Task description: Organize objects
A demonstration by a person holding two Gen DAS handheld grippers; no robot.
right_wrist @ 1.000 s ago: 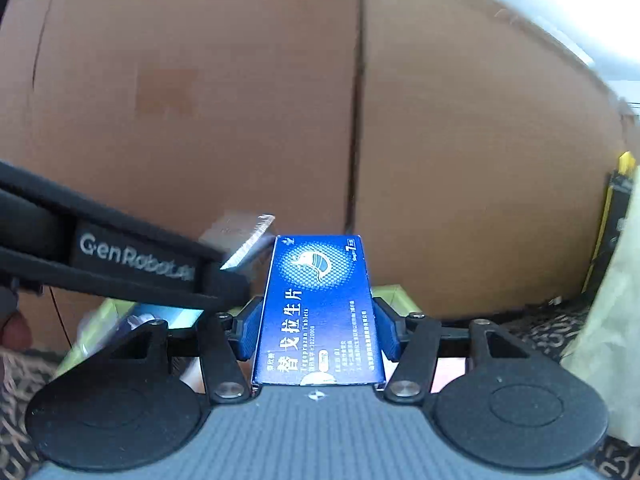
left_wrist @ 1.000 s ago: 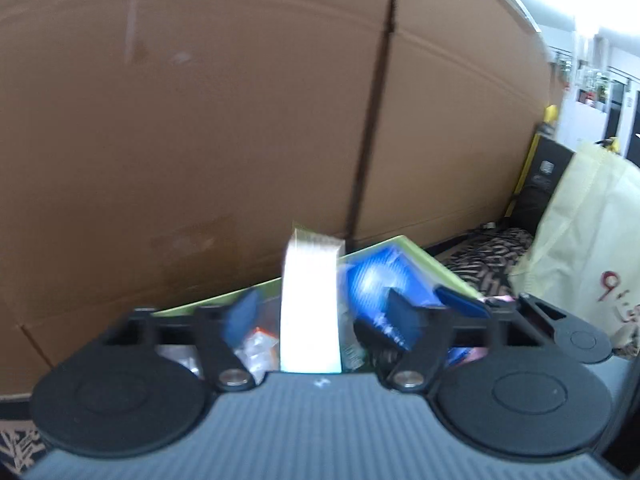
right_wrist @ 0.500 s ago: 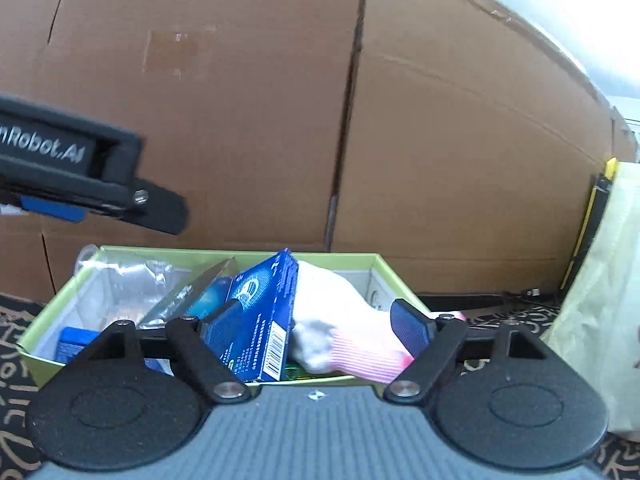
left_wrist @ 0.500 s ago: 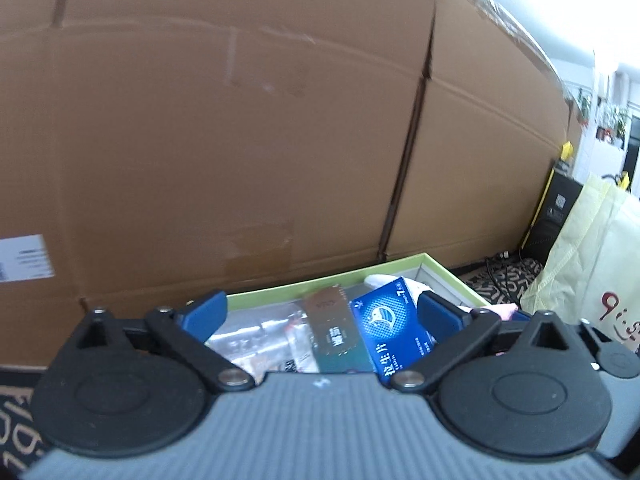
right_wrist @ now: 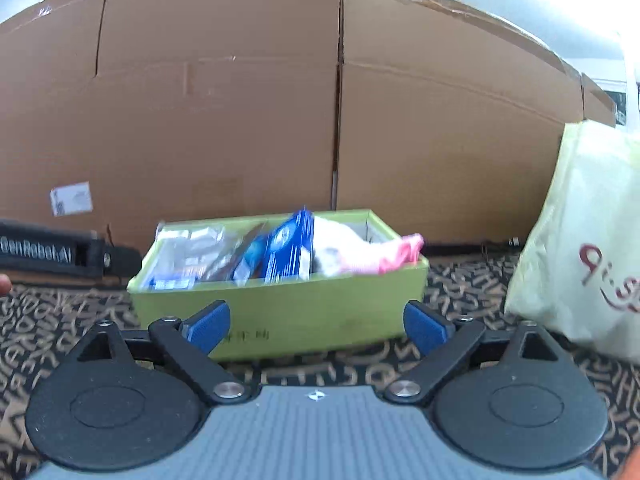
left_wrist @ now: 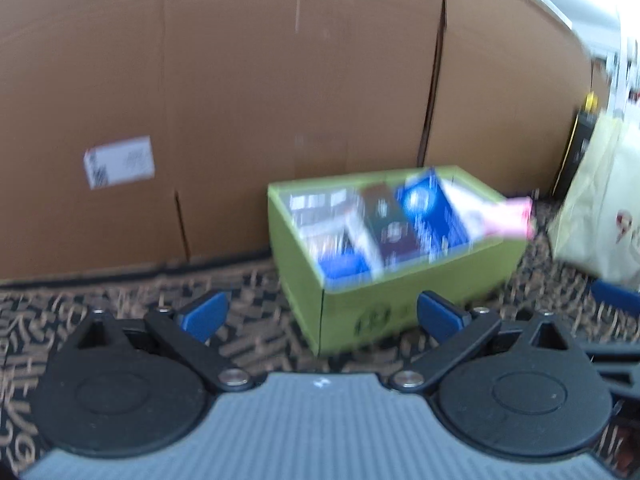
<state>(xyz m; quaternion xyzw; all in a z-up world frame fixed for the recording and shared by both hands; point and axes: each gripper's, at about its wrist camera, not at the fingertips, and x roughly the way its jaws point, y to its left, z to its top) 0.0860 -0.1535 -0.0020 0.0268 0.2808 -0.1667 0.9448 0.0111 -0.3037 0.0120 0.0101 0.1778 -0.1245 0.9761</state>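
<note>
We see one green box (right_wrist: 280, 316) on the patterned carpet (right_wrist: 60, 328), low in the middle of the right wrist view and right of centre in the left wrist view, set close in front of a wall of brown cardboard cartons (right_wrist: 240, 120). In it we count one blue medicine carton (right_wrist: 290, 250) standing on edge near the middle, a dark packet (left_wrist: 388, 220) beside it, clear plastic packets (right_wrist: 188, 244) toward the left end, and a white and pink glove (right_wrist: 368, 256) draped over the right end; motion blur hides the print on them. A white shipping label (left_wrist: 119, 162) sticks to the cardboard at mid-left, too blurred to read. A cream bag (right_wrist: 580, 232) with red lettering we cannot make out stands at the right edge. Our left gripper (left_wrist: 320, 314) and right gripper (right_wrist: 316, 320) both have jaws spread wide, the right having just been opening, with nothing between the pads. In the right wrist view the left tool's black arm at left reads "GenRobot.AI".
</note>
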